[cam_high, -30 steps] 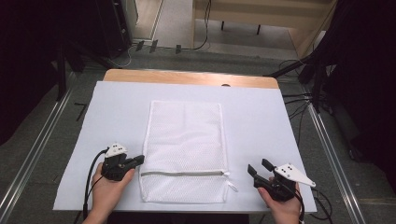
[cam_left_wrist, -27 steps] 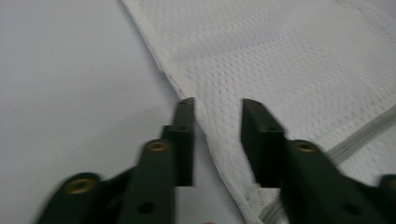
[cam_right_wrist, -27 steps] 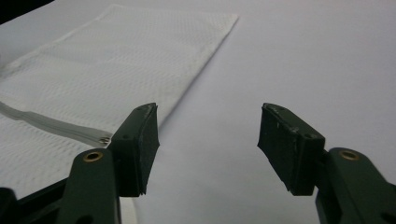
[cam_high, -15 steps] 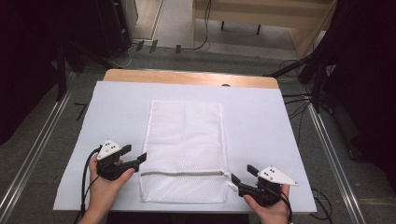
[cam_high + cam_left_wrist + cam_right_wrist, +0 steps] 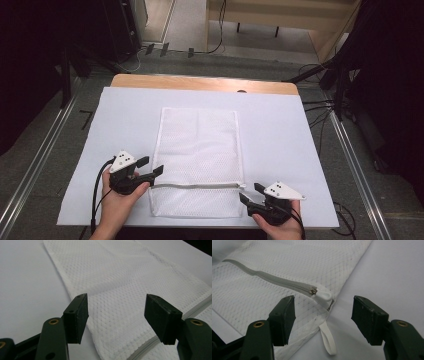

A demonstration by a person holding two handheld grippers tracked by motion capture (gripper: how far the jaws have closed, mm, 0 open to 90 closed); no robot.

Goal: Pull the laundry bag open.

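High view: a white mesh laundry bag (image 5: pixel 197 160) lies flat on the white table cover (image 5: pixel 280 130), its zipper (image 5: pixel 195 185) running across near the person's edge. The left gripper (image 5: pixel 150 167) sits at the zipper's left end, the right gripper (image 5: pixel 251 193) just beside the right end. Both pairs of jaws have just been closing, yet stand apart.

Left gripper view: the jaws are spread with nothing clamped – the bag's side edge and mesh (image 5: pixel 117 305) lie between and beyond the fingertips, untouched.

Right gripper view: the jaws are parted – the zipper's end cover (image 5: pixel 323 295) lies between and just ahead of the fingertips, the white ribbon loop (image 5: pixel 328 338) below it, neither pressed by a pad.
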